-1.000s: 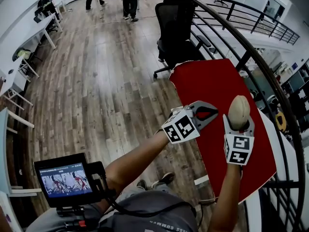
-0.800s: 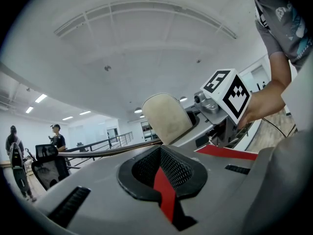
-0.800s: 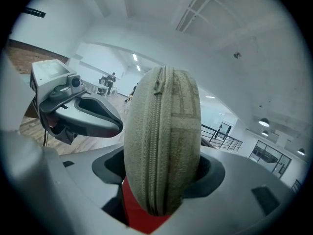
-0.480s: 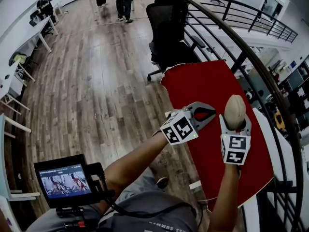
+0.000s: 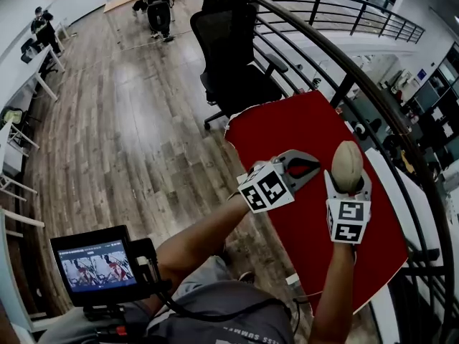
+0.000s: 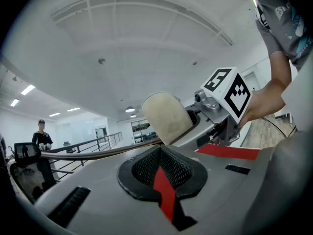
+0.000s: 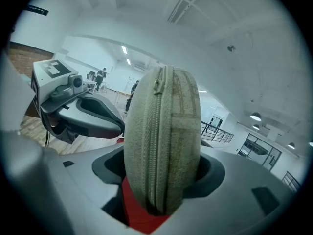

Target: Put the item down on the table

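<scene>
A beige zipped pouch [image 5: 347, 165] stands upright in my right gripper [image 5: 347, 183], which is shut on it above the red table [image 5: 294, 124]. In the right gripper view the pouch [image 7: 164, 141] fills the centre, zip edge towards the camera, wedged between the grey jaws. My left gripper [image 5: 314, 166] is just left of it, shut with nothing in it, also over the red table. The left gripper view shows its jaws met, and the pouch [image 6: 165, 116] beyond them in the right gripper [image 6: 198, 124].
A black office chair [image 5: 229, 49] stands at the table's far end. A dark metal railing [image 5: 358, 70] curves along the table's right side. A small monitor [image 5: 97, 264] hangs at lower left. People [image 5: 154, 6] stand far off on the wooden floor.
The view has swung so the table and chair sit further left and nearer. Both grippers keep their pose over the table, and the pouch stays held.
</scene>
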A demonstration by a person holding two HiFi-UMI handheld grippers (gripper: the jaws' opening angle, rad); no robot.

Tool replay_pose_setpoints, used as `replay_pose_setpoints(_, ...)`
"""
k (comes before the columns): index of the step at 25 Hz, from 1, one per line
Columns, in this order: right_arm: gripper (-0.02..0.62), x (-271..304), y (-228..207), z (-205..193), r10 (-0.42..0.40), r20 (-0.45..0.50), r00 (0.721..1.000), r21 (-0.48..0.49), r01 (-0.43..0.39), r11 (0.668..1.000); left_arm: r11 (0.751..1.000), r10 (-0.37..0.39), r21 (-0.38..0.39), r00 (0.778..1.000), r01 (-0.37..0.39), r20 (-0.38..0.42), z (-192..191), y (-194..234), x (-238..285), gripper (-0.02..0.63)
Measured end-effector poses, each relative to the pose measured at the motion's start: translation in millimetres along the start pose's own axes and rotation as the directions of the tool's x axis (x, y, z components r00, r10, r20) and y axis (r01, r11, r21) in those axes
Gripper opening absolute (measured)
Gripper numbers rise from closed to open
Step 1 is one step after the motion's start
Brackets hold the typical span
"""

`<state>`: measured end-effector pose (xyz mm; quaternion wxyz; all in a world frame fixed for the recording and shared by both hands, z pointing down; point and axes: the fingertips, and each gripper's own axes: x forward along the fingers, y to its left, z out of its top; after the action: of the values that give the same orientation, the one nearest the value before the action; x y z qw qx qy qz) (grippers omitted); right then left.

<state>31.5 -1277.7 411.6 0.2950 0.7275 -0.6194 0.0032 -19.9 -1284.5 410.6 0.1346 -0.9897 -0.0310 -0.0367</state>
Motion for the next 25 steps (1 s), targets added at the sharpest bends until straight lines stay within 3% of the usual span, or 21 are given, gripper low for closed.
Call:
replay_pose_setpoints(6,0.275,45.7,-4.3,23.5,-0.033,-0.017,0.999,0.026,0.033,0.999,0.999,-0.037,0.001,0.999,0.037,-0.018,-16.7,50.2,-1.7,0.005)
replay_pose_setpoints(17,0.275,80.1,-19.7,49.3,-0.113,-0.043,0.993,-0.003,0.113,0.994,0.996,-0.088,0.012,0.995,0.088,0.056,-14.8,101.6,5.3,0.005)
replay_pose_setpoints(25,0.275,129.8,-51.4,42.7,-0.074,-0.052,0.996,-0.002,0.074,0.997,0.996,-0.092,-0.007,0.996,0.092,0.015,-33.5,131.2,47.4,0.005)
